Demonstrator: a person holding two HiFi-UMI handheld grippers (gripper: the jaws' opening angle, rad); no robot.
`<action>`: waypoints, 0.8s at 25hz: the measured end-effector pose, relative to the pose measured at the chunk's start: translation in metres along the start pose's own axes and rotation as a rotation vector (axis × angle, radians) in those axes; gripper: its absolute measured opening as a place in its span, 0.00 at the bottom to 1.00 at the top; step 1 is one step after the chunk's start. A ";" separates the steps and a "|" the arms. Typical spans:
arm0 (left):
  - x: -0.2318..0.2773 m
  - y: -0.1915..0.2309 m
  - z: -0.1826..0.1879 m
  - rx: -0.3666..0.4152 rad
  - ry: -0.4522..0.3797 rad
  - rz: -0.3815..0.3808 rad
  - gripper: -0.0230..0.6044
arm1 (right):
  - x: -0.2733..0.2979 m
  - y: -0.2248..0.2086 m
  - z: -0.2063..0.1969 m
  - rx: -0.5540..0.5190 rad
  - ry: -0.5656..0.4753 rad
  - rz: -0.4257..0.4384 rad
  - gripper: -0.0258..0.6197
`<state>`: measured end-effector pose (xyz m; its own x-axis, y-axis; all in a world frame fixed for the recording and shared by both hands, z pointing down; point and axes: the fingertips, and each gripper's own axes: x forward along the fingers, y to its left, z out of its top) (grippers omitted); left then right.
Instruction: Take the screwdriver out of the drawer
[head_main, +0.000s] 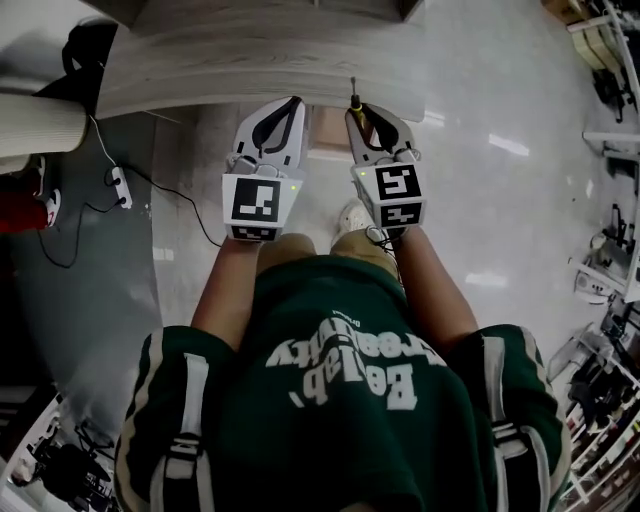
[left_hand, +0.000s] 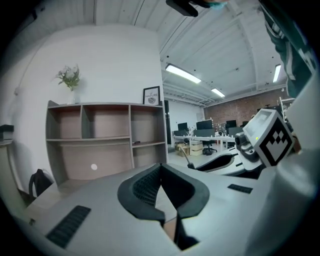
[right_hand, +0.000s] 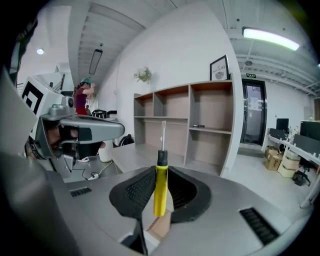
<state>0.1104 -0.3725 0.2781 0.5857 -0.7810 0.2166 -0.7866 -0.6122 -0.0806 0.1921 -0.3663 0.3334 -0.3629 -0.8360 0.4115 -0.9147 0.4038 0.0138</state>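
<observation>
The screwdriver has a yellow handle, a black collar and a thin metal shaft that points forward and up. My right gripper is shut on its handle, with the pads pressed on both sides. In the head view the right gripper is held up at the table's near edge, and the screwdriver sticks out past its tips. My left gripper hangs beside it on the left, a little apart. Its jaws meet at the tips with nothing between them.
A pale wooden table top lies just ahead of both grippers. An open shelf unit stands against the white wall, with a plant and a framed picture on it. A power strip with cables lies on the floor at left.
</observation>
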 end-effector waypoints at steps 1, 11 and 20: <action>-0.005 0.000 0.006 -0.004 -0.002 0.003 0.06 | -0.008 0.003 0.008 -0.001 -0.012 0.003 0.18; -0.029 0.013 0.074 0.019 -0.111 0.003 0.06 | -0.055 0.005 0.077 -0.041 -0.119 -0.028 0.18; -0.042 0.017 0.094 0.015 -0.137 0.029 0.06 | -0.083 -0.007 0.096 -0.056 -0.164 -0.077 0.18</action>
<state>0.0916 -0.3618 0.1760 0.5851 -0.8071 0.0788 -0.8009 -0.5904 -0.0996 0.2114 -0.3350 0.2111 -0.3202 -0.9129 0.2531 -0.9314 0.3522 0.0922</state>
